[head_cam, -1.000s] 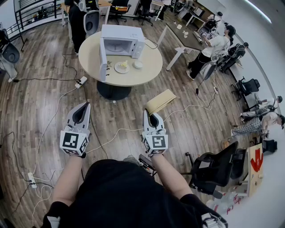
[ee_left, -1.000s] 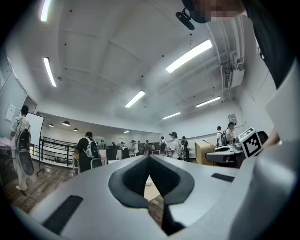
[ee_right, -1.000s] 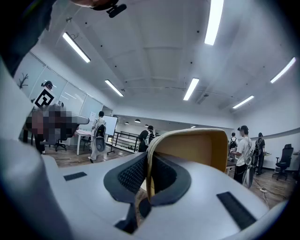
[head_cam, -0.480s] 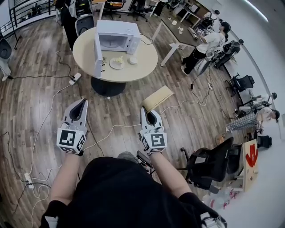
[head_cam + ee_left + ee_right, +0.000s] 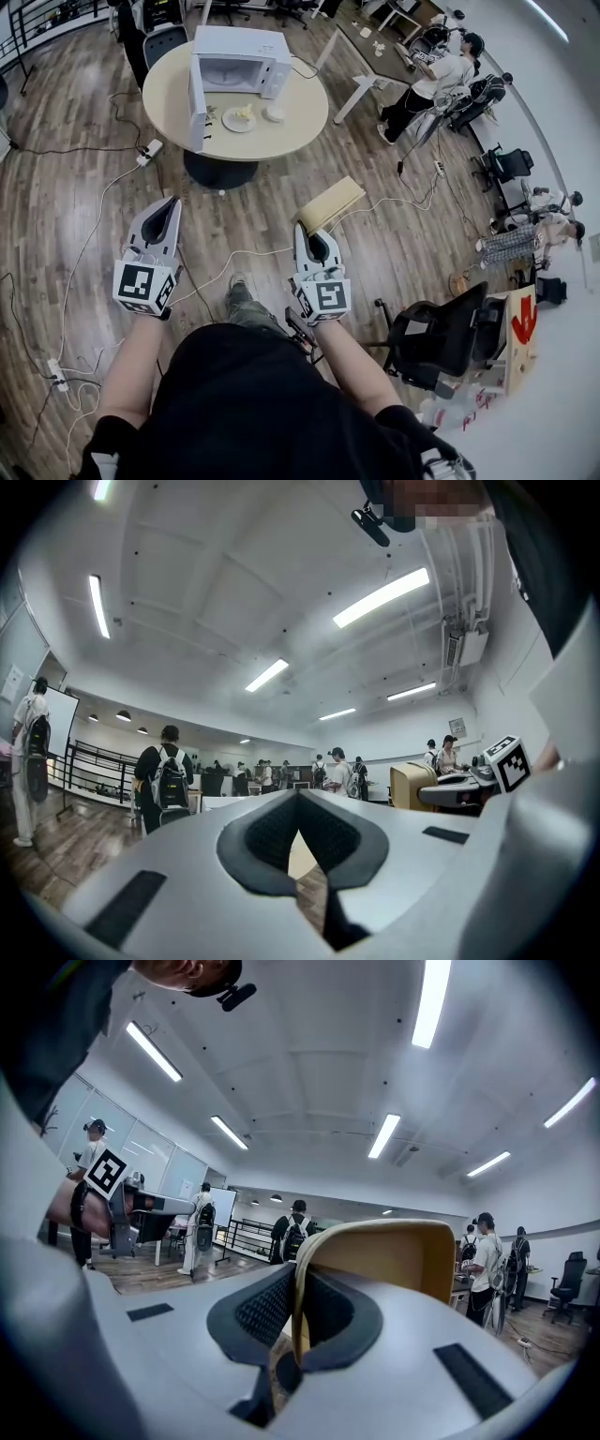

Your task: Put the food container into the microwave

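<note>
Wood floor [image 5: 75,187] below; right gripper [image 5: 311,232] jaws clamped on food container [image 5: 330,202] (left gripper [image 5: 171,203] closed, empty).

Big open-plan office/lab. Wood-plank floor [image 5: 56,187] w/ loose cables [image 5: 94,253] under the left gripper [image 5: 167,211]. Round table [image 5: 300,122] w/ microwave [image 5: 239,58] well ahead. Swivel chair [image 5: 441,342] just right of the right gripper [image 5: 314,239]. Desks [image 5: 375,42], ppl w/ backpacks [image 5: 293,1232] beyond, strip lights [image 5: 431,997] overhead.
</note>
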Tool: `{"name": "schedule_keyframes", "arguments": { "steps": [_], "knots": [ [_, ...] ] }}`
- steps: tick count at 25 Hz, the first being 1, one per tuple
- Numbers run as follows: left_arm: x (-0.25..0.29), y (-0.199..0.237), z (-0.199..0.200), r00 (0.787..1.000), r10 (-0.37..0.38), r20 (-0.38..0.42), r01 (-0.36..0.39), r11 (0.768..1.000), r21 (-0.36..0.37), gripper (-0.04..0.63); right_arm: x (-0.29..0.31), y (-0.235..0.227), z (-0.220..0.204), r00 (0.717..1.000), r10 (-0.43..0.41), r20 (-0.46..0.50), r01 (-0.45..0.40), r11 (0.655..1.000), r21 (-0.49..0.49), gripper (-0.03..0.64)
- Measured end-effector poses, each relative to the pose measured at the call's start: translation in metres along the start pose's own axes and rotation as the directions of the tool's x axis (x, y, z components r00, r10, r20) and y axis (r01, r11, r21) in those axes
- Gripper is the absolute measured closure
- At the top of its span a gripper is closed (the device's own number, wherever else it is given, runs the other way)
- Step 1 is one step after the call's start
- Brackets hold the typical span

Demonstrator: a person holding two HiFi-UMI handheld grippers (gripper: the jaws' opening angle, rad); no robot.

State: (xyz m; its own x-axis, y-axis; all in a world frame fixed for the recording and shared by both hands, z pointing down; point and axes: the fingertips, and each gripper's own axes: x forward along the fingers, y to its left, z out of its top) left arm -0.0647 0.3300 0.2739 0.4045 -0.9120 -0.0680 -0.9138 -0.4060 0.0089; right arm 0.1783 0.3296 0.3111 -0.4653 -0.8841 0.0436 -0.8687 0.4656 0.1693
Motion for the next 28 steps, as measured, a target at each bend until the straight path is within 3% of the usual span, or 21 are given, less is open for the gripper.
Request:
{"name": "schedule_keyframes", "arguments": {
  "steps": [15, 28],
  "knots": [
    [0.099, 0.023, -0.014, 0.998, 0.050, -0.047, -0.049, 0.999, 0.017, 0.577, 0.108, -0.060, -0.015, 0.997, 0.071, 0.012, -0.072, 0.997, 0.027, 0.589],
    [0.194, 0.036, -0.017, 0.988, 0.143, -0.067, -0.138, 0.988, 0.064, 0.577, 0.200, -0.111, -0.035, 0.977, 0.208, 0.036, -0.210, 0.976, 0.064, 0.589]
  ]
}}
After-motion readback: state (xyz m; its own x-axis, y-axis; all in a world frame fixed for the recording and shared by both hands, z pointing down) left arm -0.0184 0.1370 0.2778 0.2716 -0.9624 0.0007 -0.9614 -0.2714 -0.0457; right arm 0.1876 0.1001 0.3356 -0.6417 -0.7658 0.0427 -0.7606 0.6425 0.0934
